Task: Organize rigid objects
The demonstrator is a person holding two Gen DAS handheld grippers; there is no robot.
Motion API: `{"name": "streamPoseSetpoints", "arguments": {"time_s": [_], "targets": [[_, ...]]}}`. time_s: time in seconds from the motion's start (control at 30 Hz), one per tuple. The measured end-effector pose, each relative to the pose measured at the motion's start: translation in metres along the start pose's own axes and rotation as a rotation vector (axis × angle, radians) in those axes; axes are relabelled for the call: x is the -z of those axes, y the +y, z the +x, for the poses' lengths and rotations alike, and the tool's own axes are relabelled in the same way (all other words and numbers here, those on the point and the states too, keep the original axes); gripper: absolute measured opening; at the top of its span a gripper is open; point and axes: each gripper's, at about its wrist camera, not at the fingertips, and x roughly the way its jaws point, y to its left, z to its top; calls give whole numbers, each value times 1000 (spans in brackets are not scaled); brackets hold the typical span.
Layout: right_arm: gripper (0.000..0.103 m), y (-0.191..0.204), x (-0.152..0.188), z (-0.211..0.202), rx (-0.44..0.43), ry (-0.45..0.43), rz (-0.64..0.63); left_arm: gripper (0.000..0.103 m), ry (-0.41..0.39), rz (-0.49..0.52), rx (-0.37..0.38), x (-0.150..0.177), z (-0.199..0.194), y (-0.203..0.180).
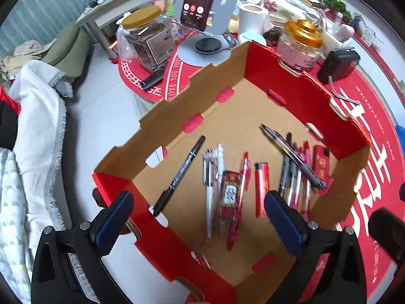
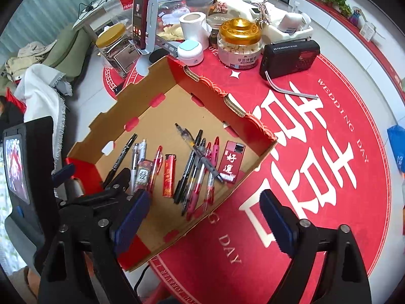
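Note:
A red and brown cardboard box (image 1: pixel 298 93) (image 2: pixel 255 126) sits on the table's edge. Inside lie a black marker (image 1: pixel 179 174) (image 2: pixel 119 159), white pens (image 1: pixel 210 177), a clear lighter (image 1: pixel 229 197) (image 2: pixel 143 174), a red lighter (image 1: pixel 262 190) (image 2: pixel 169 174), a bunch of several pens (image 1: pixel 296 167) (image 2: pixel 197 172) and a red flat lighter (image 1: pixel 321 167) (image 2: pixel 231 162). My left gripper (image 1: pixel 198 223) is open and empty above the box's near side. My right gripper (image 2: pixel 202 217) is open and empty above the box's near right edge.
A red round mat (image 2: pixel 329 152) covers the table. Behind the box stand a phone on a stand (image 1: pixel 200 2) (image 2: pixel 141 17), two gold-lidded jars (image 1: pixel 301 43) (image 1: pixel 146 38), a black radio (image 2: pixel 288 55), a paper roll (image 2: pixel 193 25) and a white tub (image 2: pixel 190 52). Clothes (image 1: pixel 38 116) lie at left.

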Motion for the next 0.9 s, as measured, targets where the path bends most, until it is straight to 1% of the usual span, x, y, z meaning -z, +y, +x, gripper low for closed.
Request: {"name": "streamPoseSetpoints", "arguments": {"time_s": [0.07, 0.13, 0.17, 0.2, 0.27, 0.37, 0.6, 0.9], "targets": [[102, 1, 1, -3, -15, 5, 17, 103, 22, 8, 20, 3, -3, 0], [102, 0, 2, -4, -48, 23, 39, 103, 29, 5, 11, 8, -7, 0], [102, 0, 2, -5, -53, 27, 50, 103, 32, 2, 22, 10, -10, 1], [102, 1, 1, -6, -51, 26, 52, 103, 34, -2, 28, 11, -12, 2], [102, 2, 2, -10, -46, 4, 53, 103, 32, -11, 13, 15, -20, 3], [102, 6, 1, -17, -22, -19, 39, 103, 29, -16, 15, 19, -26, 6], [102, 12, -2, -24, -25, -23, 8, 103, 44, -22, 23, 22, -29, 6], [102, 12, -2, -25, -35, -20, 16, 103, 46, -12, 29, 23, -30, 3]]}}
